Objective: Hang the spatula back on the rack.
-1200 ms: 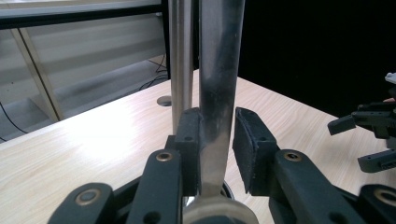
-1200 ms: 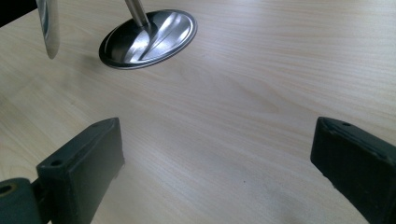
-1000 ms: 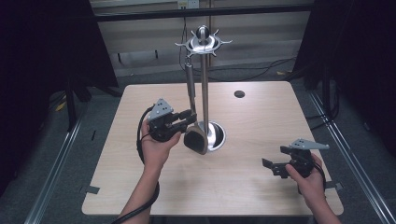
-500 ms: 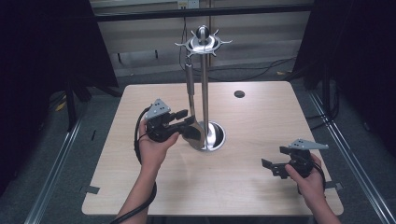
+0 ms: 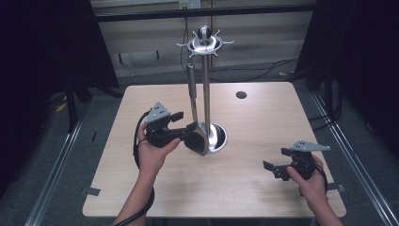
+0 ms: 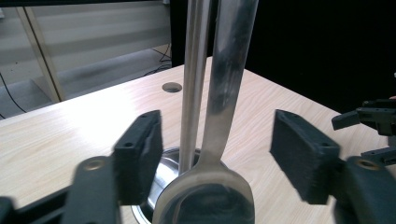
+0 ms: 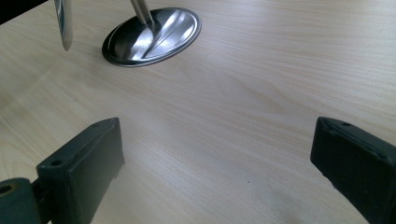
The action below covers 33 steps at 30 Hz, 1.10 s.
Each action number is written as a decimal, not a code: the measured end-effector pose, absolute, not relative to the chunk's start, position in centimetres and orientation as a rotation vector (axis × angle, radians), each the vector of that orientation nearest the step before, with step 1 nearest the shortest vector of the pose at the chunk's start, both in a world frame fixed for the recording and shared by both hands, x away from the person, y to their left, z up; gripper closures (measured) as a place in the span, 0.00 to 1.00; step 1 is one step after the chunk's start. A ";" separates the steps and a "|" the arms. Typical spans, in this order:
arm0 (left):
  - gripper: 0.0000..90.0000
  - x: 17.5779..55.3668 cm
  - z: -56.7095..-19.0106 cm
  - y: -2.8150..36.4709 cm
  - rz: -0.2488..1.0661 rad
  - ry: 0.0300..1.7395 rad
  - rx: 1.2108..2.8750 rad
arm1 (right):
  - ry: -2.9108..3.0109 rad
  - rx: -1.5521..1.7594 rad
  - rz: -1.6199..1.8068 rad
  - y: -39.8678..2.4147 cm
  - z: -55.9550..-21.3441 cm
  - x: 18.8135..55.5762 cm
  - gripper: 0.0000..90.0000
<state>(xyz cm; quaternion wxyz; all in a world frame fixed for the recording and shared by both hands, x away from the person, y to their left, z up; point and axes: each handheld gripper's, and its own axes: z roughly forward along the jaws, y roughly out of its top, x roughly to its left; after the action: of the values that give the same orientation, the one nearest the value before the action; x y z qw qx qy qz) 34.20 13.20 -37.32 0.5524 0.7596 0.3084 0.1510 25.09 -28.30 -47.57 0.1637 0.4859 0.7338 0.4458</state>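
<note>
Spoon [image 6: 224, 116] hangs on rack [image 5: 205, 84], frame centre; left gripper [image 6: 217, 158] jaws just spread off it, release step. Next: back away. Right gripper [image 7: 219, 163] spread, idle.

The stand [image 5: 206, 84] rises mid-table [image 5: 263, 197]; the spoon [image 5: 194, 108] hangs just left of its pole, a hole [image 5: 241, 95] behind and right of it.

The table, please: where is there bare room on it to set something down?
Bare wood spans the table between the stand's base, the small dark hole and the right gripper. It is crowded where the left gripper flanks the hanging spoon.
</note>
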 end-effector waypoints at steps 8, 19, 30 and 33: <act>0.17 34.3 -38.1 13.8 0.365 0.758 1.812 | 2.096 1.381 1.266 -28.3 -47.6 25.1 0.03; 0.07 34.4 -38.7 14.7 0.358 0.786 1.818 | 2.118 1.368 1.262 -28.1 -47.7 25.1 0.03; 0.04 34.1 -39.8 16.0 0.370 0.774 1.840 | 2.117 1.364 1.268 -28.2 -47.6 25.1 0.03; 0.04 33.9 -40.1 16.4 0.369 0.787 1.828 | 2.113 1.361 1.265 -28.3 -47.6 25.1 0.03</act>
<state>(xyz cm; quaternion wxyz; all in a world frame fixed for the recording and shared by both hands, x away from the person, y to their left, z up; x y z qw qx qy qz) 33.92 16.37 -40.12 0.5300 0.7658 0.3296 0.1548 25.08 -28.30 -47.64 0.1630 0.4772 0.7409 0.4436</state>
